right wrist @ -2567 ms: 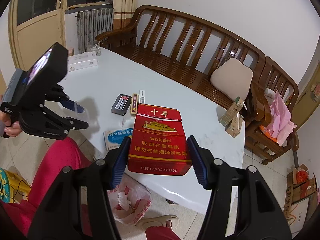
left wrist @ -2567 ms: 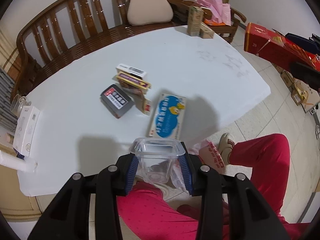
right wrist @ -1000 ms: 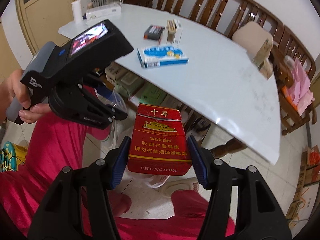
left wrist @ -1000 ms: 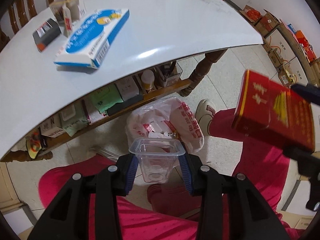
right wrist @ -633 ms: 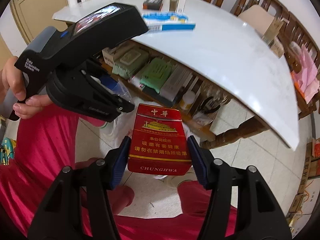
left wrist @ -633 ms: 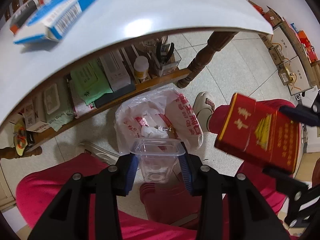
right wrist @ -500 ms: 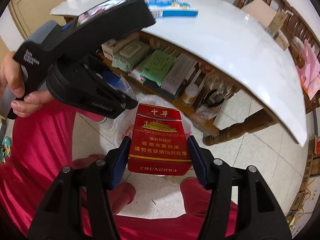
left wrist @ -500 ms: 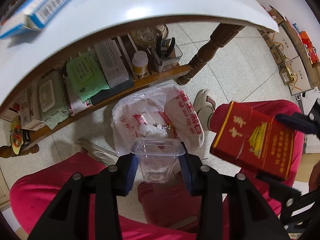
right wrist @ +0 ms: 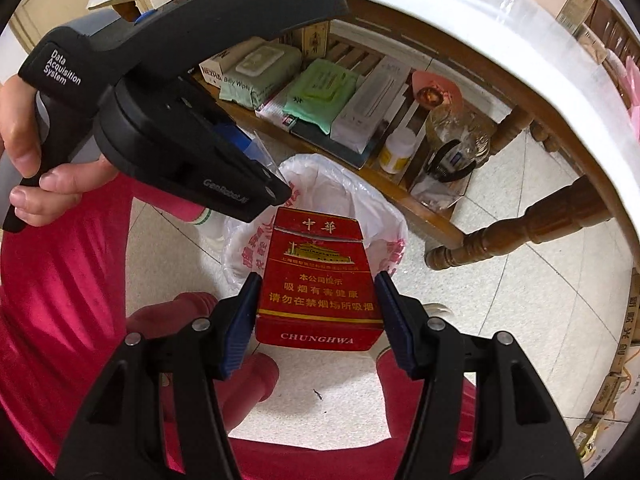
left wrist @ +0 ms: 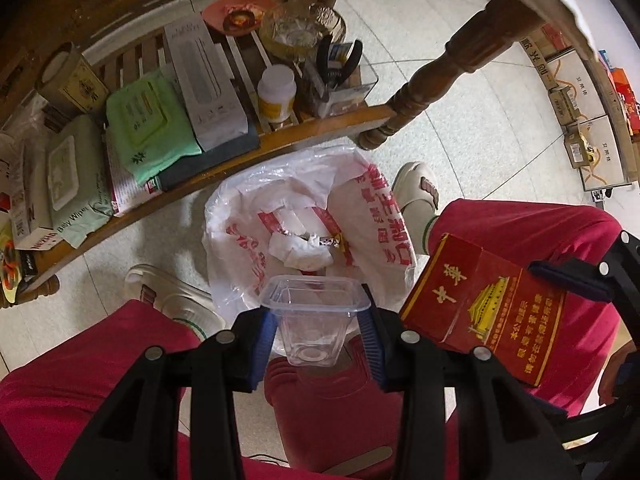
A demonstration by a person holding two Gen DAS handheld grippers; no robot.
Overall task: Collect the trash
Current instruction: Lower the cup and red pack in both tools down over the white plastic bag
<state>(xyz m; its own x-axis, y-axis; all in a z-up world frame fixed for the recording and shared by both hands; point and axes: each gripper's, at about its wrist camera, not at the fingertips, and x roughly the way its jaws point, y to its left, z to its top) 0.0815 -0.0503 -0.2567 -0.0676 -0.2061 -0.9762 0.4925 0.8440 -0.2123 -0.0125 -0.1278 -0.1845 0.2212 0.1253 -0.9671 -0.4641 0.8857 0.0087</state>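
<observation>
Now that I have lowered both claws from the table to the bag (left wrist: 380,216), my left claw (left wrist: 318,334) pinching the cup (left wrist: 314,312) and right claw (right wrist: 318,312) pinching the red pack (right wrist: 318,280) hang above its mouth, ready to drop.

In the right wrist view the red cigarette pack (right wrist: 318,280) hides the inside of the white trash bag (right wrist: 384,224), and the left gripper's black body covers the clear plastic cup; only a sliver (right wrist: 262,152) shows. In the left wrist view the cup (left wrist: 314,316) hides the bag's near rim (left wrist: 240,292). The right gripper (left wrist: 592,280) is cut off at the right edge. Small print on the wipes packs (left wrist: 76,184) is too small to read.
</observation>
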